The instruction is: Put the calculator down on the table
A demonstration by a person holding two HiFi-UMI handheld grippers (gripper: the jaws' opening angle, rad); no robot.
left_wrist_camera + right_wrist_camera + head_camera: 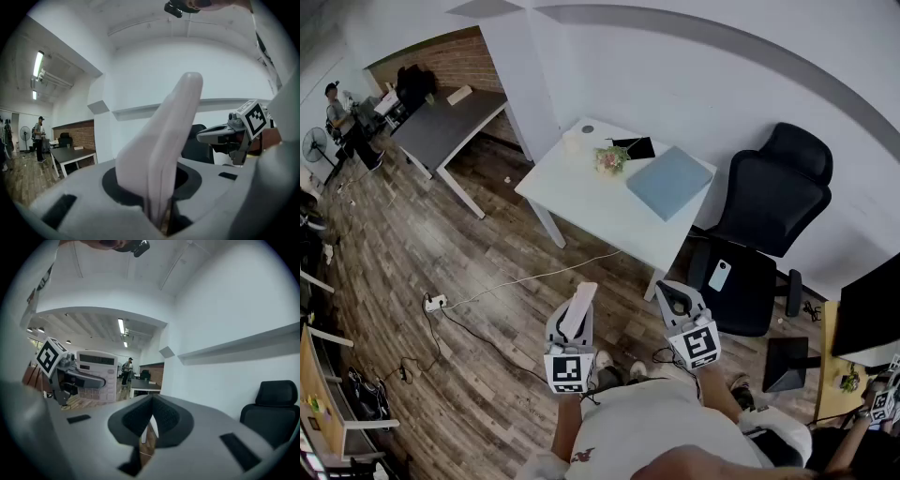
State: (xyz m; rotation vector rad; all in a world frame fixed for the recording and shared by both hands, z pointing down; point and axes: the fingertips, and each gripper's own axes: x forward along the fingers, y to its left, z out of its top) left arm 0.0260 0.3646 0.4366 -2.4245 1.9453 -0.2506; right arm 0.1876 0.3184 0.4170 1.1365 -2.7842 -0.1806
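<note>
Left gripper [571, 330] is clamped on the calculator [579, 307]. It is white and held edge-up above the wood floor [487, 281], well short of the white desk [581, 199]. In the right gripper view its key face shows, display at top. Right gripper [673, 296] is empty, jaws closed together, just beside the left. On the desk lie a blue folder [670, 181] and a small bunch of flowers [609, 159]. A black office chair [773, 202] stands right of the desk.
</note>
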